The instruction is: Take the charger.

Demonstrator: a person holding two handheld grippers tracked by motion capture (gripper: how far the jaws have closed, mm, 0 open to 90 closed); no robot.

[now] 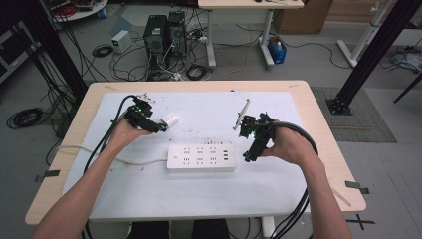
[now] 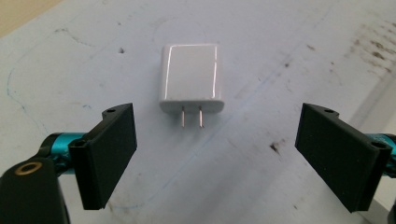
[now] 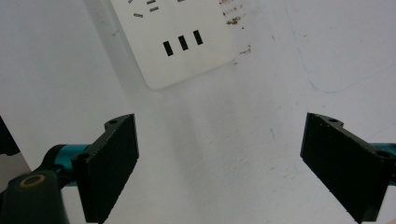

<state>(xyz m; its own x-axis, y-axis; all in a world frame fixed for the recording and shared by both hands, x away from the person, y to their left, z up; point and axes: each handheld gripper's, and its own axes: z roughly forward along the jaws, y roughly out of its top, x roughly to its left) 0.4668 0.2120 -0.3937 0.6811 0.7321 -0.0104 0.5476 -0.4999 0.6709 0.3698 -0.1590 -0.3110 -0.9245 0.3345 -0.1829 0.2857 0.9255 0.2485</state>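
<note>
The left gripper (image 2: 215,154) stood with its jaws wide apart, empty, above the white mat (image 1: 209,189). The white charger (image 2: 191,77) lay flat on the mat at 12 o'clock from the jaws, its two prongs pointing back toward them, untouched. In the high view the charger (image 1: 170,120) sat at 11 o'clock from the power strip (image 1: 201,157). The right gripper (image 3: 219,163) was likewise spread apart and empty, with the strip's end at its 11 o'clock.
</note>
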